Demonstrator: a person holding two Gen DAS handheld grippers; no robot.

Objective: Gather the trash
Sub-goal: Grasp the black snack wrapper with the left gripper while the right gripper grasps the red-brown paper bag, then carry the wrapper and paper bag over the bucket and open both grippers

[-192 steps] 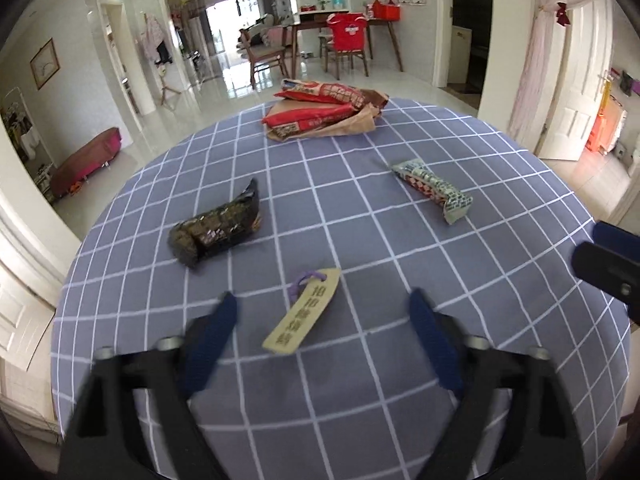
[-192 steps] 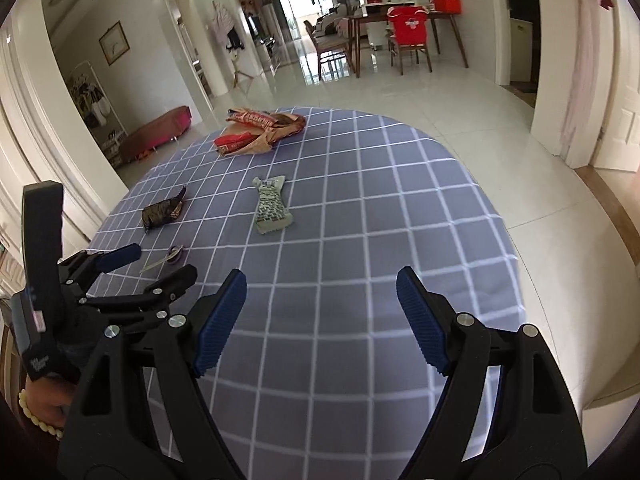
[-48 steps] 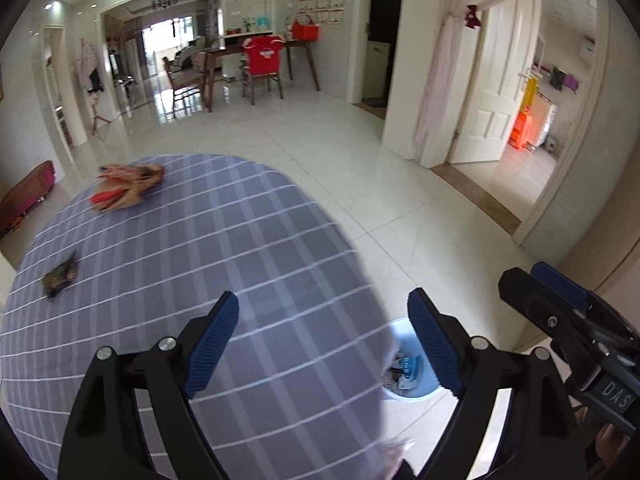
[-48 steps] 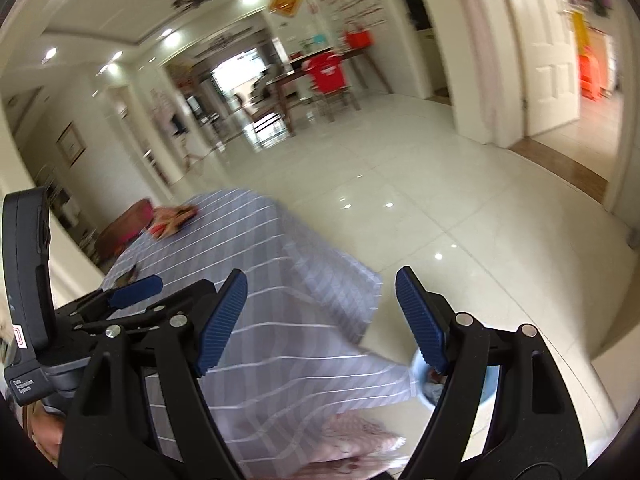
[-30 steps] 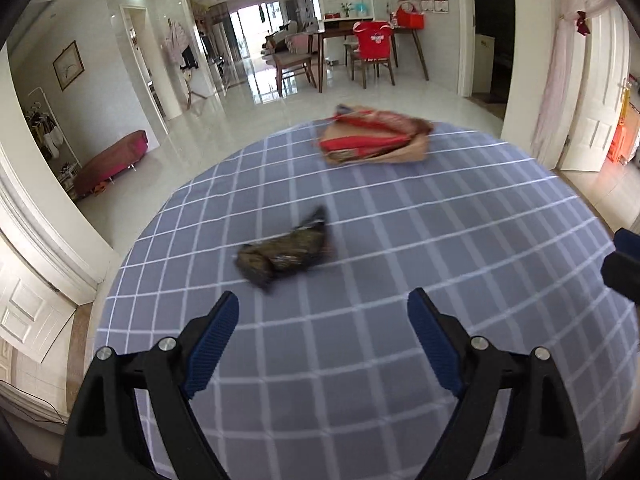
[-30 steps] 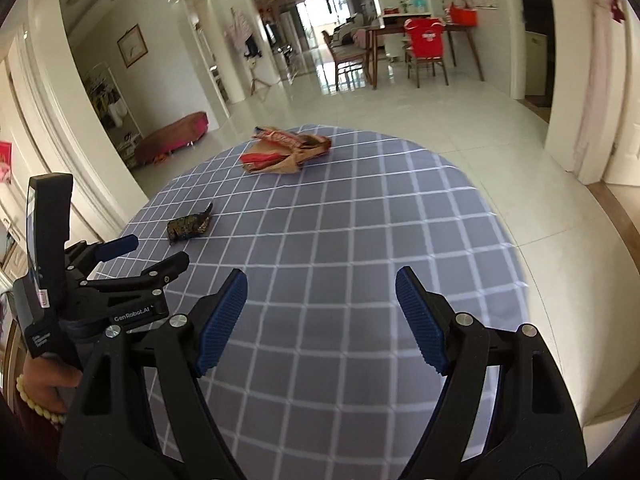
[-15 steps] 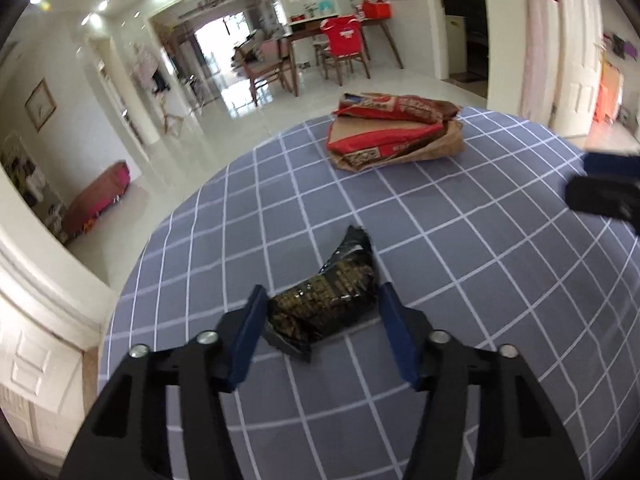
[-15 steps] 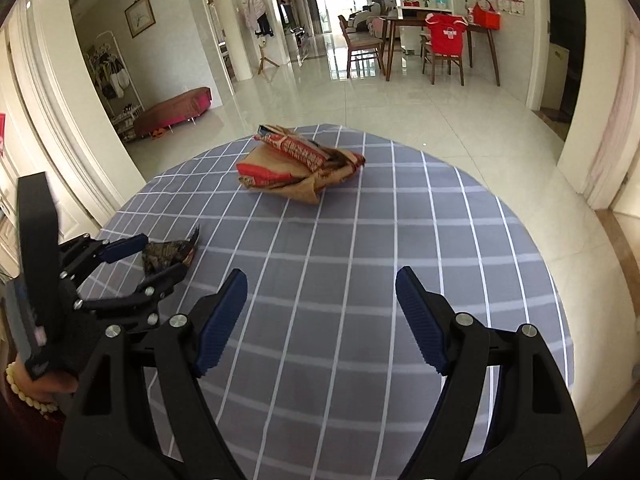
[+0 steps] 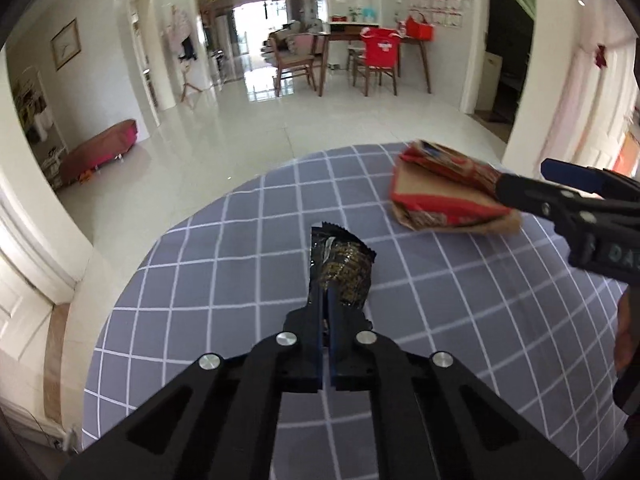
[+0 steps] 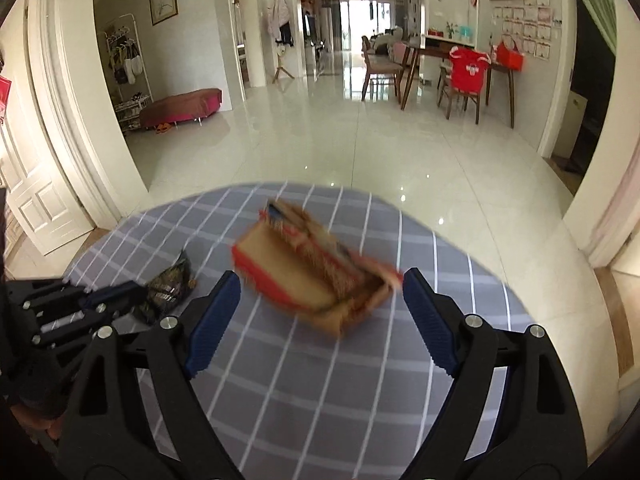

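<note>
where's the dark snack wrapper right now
In the left wrist view the dark wrapper sits centre frame, pinched in the shut left gripper over the checked tablecloth, left of the red packaging pile.

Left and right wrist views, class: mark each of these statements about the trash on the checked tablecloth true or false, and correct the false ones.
1. The left gripper has its jaws shut on the dark wrapper. True.
2. The right gripper is clamped on the red and brown packaging. False: its jaws stand wide open, the packaging lying ahead of them on the tablecloth.
3. The dark wrapper lies on top of the red and brown packaging. False: the two are apart, the wrapper to the left of it.
4. The tablecloth is grey-blue with white grid lines. True.
5. A red garment hangs over a chair in the room beyond. True.
</note>
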